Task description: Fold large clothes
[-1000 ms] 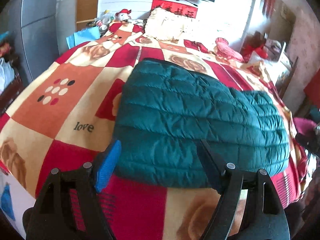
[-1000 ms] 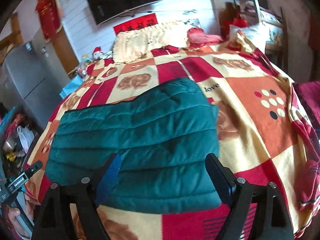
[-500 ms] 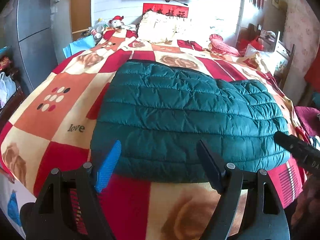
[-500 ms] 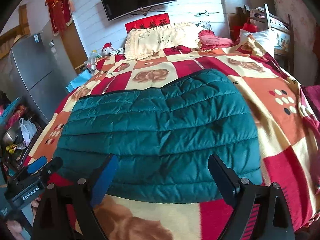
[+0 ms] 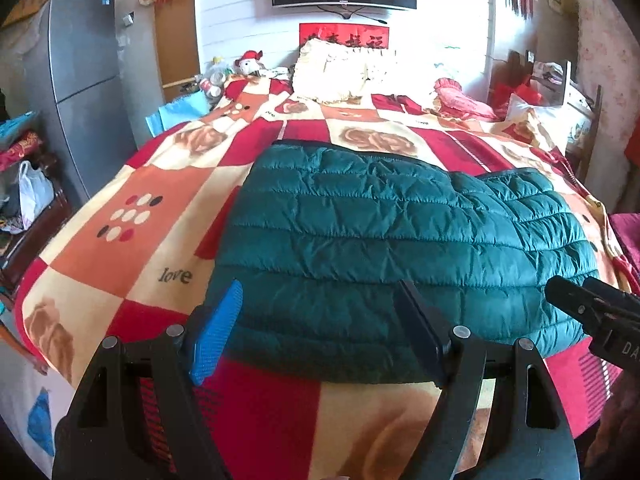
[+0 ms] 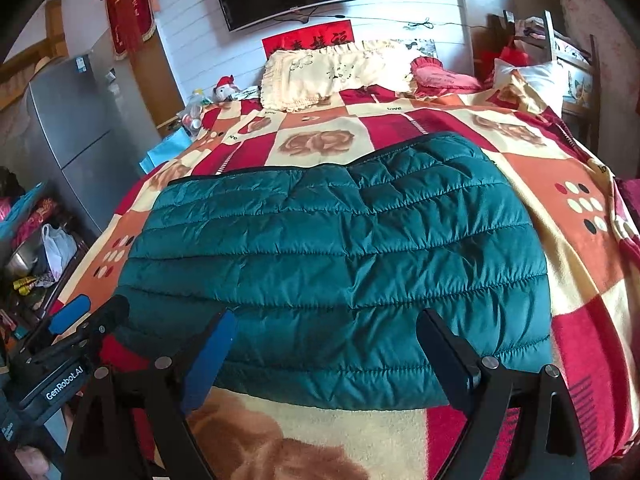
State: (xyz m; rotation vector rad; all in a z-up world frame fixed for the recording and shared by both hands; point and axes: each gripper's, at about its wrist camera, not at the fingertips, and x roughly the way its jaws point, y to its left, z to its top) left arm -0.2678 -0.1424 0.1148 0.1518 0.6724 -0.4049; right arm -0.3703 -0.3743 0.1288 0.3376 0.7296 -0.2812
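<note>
Left wrist view: the left gripper (image 5: 318,332) hangs wide open and empty over the near edge of the teal jacket (image 5: 400,256), which lies folded flat on the blanket (image 5: 132,240).

Right wrist view: the right gripper (image 6: 326,360), likewise spread and empty, hovers above the jacket's (image 6: 340,264) near hem.

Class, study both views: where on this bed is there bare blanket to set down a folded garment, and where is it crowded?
Bare blanket lies on both sides of the green jacket, and a strip runs between its far edge and the cream pillow. The head of the bed is crowded: pillows, a red cushion, a stuffed toy.
</note>
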